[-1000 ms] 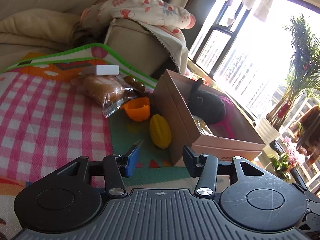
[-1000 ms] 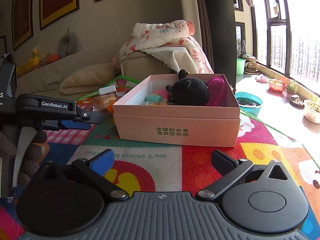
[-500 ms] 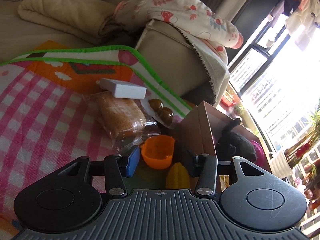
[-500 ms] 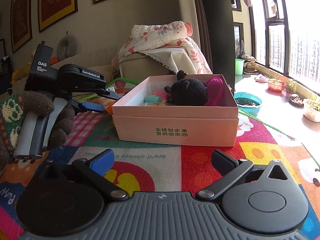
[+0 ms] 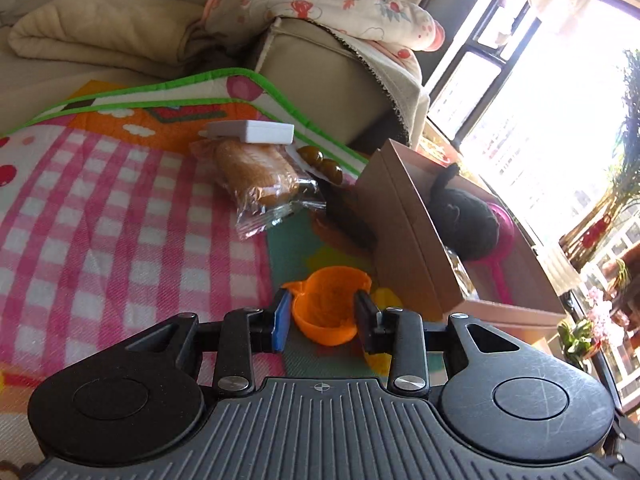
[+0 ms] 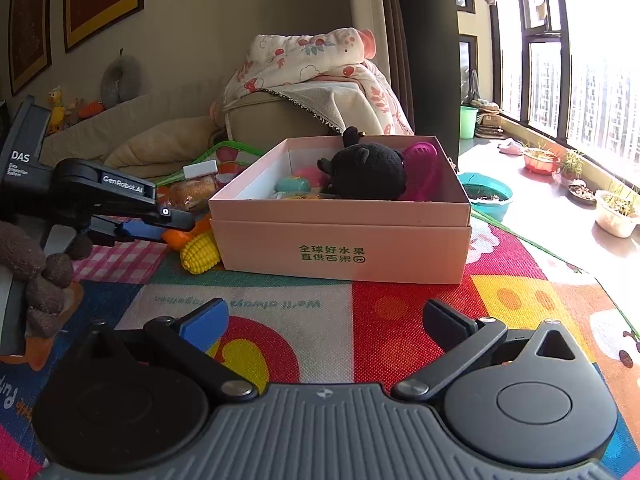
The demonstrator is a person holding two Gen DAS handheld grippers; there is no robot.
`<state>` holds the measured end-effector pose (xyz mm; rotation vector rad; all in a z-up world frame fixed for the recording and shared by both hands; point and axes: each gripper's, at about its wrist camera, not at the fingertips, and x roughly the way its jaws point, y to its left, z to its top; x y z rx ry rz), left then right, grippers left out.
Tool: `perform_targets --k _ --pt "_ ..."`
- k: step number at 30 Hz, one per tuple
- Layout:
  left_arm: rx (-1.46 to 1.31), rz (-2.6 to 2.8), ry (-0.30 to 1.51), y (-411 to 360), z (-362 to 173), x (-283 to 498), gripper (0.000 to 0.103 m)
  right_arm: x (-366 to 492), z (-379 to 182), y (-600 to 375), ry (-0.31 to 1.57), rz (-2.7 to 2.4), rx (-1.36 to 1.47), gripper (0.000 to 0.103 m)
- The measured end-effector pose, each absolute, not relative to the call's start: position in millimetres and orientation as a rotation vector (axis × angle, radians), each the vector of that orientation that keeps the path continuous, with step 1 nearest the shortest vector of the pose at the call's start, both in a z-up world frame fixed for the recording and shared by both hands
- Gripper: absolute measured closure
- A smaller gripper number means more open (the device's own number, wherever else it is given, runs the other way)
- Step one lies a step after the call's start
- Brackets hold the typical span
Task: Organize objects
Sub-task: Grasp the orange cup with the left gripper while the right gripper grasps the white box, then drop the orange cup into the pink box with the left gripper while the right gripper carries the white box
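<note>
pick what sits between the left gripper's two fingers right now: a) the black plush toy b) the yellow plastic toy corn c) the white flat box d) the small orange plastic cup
d: in the left wrist view the small orange plastic cup lies between the fingers of the left gripper, whose jaws have just been closing around it.

A floral blanket [image 6: 320, 64] drapes the beige sofa arm [image 6: 276, 120]

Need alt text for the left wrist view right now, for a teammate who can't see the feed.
The left gripper has just been closing, its jaws either side of an orange toy cup on the play mat, beside a pink cardboard box holding a black plush toy. Behind lie a bagged bread roll and a small white box.
</note>
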<state>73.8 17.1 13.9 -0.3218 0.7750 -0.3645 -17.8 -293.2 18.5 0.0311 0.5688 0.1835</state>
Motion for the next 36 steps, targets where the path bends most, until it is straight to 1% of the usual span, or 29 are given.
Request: perform_targets --k 3,5,6,7,8,11,14,17,20,21,23,24,25,26,28,31,33,36 --pt "-0.253 -0.377 0.76 44.5 15.4 34.5 0.065 -10.5 21.7 -283.2 0.588 0.178 -0.012 0.0" --pt "-0.197 -0.358 0.751 56.5 15.6 17.4 0.065 -0.9 34.6 -272.3 0.591 0.218 -0.014 0.0" --pt "-0.175 -0.344 0.744 61.2 15.4 12.1 0.068 4.6 45.1 -265.0 0.583 0.242 -0.012 0.0" --pt "-0.157 -0.324 0.731 67.8 14.2 8.3 0.073 10.9 57.7 -255.9 0.57 0.272 -0.01 0.0" --pt "-0.156 -0.318 0.723 72.0 12.0 7.9 0.082 17.9 69.1 -247.2 0.562 0.302 -0.01 0.0" --pt "-0.256 -0.365 0.701 85.0 -0.1 17.5 0.081 59.6 108.3 -206.9 0.578 0.4 -0.01 0.0" --pt "-0.316 -0.411 0.669 88.4 -8.4 22.7 0.081 117.7 125.1 -162.3 0.633 0.419 -0.034 0.0" --pt "-0.355 -0.437 0.662 92.7 -9.8 22.2 0.081 183.6 118.4 -118.6 0.72 0.391 -0.077 0.0" --pt "-0.368 -0.432 0.654 94.5 -9.4 21.3 0.081 241.2 94.1 -80.8 0.793 0.324 -0.133 0.001" --pt "-0.372 -0.432 0.659 94.9 -9.9 21.4 0.081 254.5 83.4 -72.9 0.817 0.307 -0.149 0.002" --pt "-0.392 -0.436 0.663 97.8 -10.7 22.7 0.081 274.4 65.4 -58.5 0.867 0.275 -0.183 0.018" --pt "-0.405 -0.438 0.666 99.3 -11.4 23.5 0.081 283.1 56.2 -53.2 0.894 0.26 -0.198 0.022" --pt "-0.421 -0.442 0.67 101.8 -12.5 24.1 0.081 286.6 49.4 -52.1 0.919 0.255 -0.195 0.031" --pt "-0.429 -0.444 0.671 102.5 -12.8 24.3 0.081 288.3 45.9 -51.6 0.951 0.263 -0.185 0.048" --pt "-0.434 -0.447 0.672 102.8 -13.0 24.4 0.081 279.4 49.8 -56.0 0.958 0.27 -0.16 0.055" --pt "-0.439 -0.452 0.676 103.2 -13.7 25.9 0.08 259.2 65.1 -64.8 0.92 0.29 -0.151 0.056" --pt "-0.441 -0.452 0.679 103.0 -13.4 25.9 0.08 211.4 98.5 -90.1 0.845 0.343 -0.143 0.056" --pt "-0.403 -0.441 0.679 98.4 -10.7 23.9 0.08 150.9 123.2 -125.8 0.79 0.397 -0.127 0.056"
